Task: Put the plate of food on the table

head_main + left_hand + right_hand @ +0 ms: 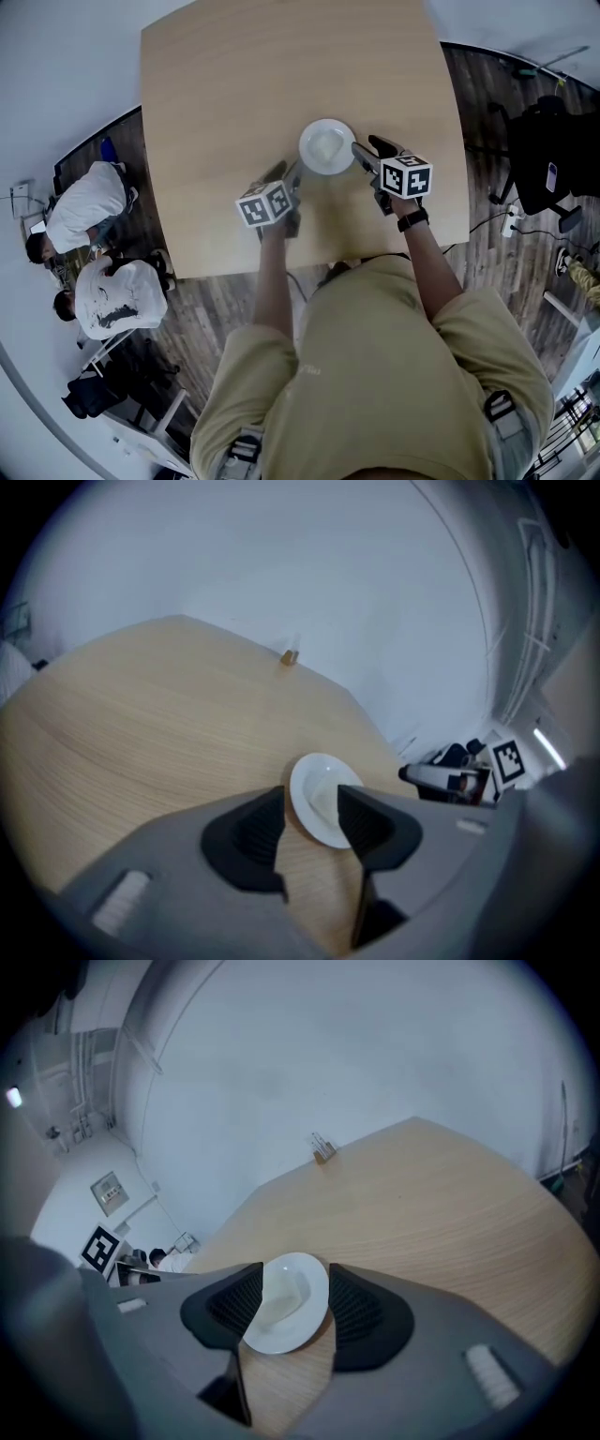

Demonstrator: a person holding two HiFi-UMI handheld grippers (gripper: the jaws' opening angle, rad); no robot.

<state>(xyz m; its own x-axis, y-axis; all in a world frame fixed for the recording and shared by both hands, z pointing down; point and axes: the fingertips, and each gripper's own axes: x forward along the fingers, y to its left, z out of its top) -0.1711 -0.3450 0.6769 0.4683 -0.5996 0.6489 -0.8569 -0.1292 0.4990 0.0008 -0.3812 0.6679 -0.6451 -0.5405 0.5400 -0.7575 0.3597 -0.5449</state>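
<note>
Head view: from the person's head, facing steeply down over the desk (pixel 216 112). It sits high enough to take in the whole desktop, both arms and the floor around.
Left gripper view: rides the left tongs (pixel 309 803), low over the desk, looking along the jaws across the wood to a white wall, with the plate (pixel 317 794) close ahead.
Right gripper view: rides the right tongs (pixel 295 1283), just as low and close, looking in from the plate's other side.
Shared: all three views hold the plate and the desktop. Each gripper view catches the other tongs at its edge.
</note>
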